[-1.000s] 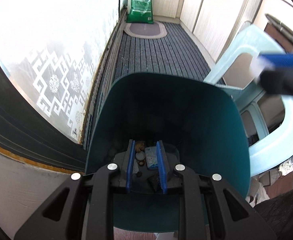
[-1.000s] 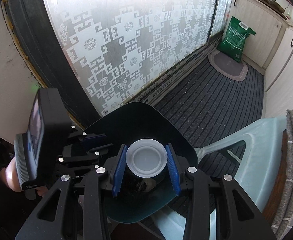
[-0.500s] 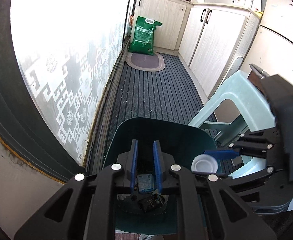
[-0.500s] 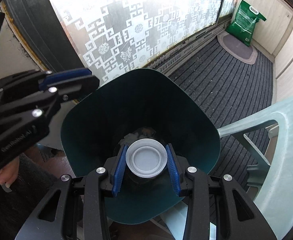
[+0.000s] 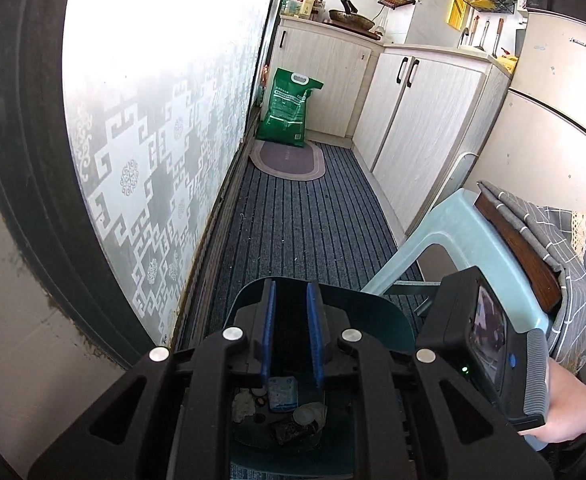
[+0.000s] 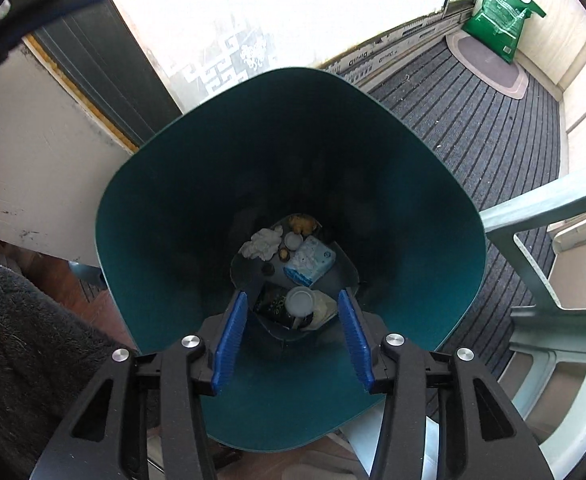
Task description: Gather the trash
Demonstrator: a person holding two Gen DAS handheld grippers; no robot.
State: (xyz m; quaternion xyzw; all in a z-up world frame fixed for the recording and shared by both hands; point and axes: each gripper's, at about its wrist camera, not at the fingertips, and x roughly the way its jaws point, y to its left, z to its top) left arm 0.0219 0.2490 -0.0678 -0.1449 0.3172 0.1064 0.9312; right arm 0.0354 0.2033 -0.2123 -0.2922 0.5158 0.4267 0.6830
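We find the right gripper [image 6: 293, 334] wide, empty over the dark-green plastic bin [image 6: 165, 184]; left gripper [image 5: 291, 332] narrow, empty (rim knock could tip it).

Daylight blows out the patterned frosted glass door [image 5: 153, 120]; the deep teal plastic bin's [image 6: 153, 220] interior is shadowed; fisheye edges curve and darken

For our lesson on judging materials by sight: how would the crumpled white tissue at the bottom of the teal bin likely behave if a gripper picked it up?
The crumpled white tissue looks soft and folded, so it would probably squash flat and hang limp. It seems very light for its bulk, so a nudge would likely slide it across the teal bin floor. Its creased surface probably grips well; it seems unlikely to roll.
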